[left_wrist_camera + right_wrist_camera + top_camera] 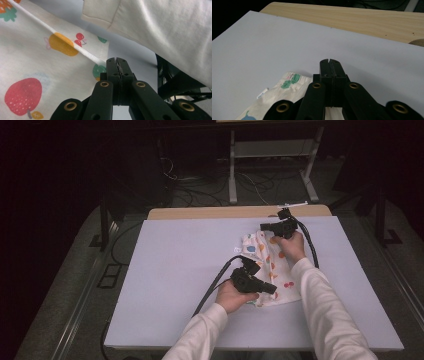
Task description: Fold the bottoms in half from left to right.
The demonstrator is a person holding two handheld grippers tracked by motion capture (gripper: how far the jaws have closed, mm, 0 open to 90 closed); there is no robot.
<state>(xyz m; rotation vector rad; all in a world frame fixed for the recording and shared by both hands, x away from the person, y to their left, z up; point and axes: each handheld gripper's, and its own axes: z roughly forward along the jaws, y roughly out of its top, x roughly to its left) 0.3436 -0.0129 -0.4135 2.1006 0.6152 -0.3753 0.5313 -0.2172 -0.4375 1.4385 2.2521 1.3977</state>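
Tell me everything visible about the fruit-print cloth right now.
The fruit-print cloth is white, soft-looking fabric printed with strawberries, cherries and orange fruits, with a stitched hem and a small label at one edge. It lies crumpled and partly folded on the pale table top, right of centre. Both shut grippers, left gripper and right gripper, hover at its edges; contact is unclear.

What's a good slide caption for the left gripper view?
Shut left tongs at the corner of a fruit-print cloth, white sleeve beyond.

The fruit-print cloth [270, 270] is partly hidden under the left claw [272, 289] and both hands.
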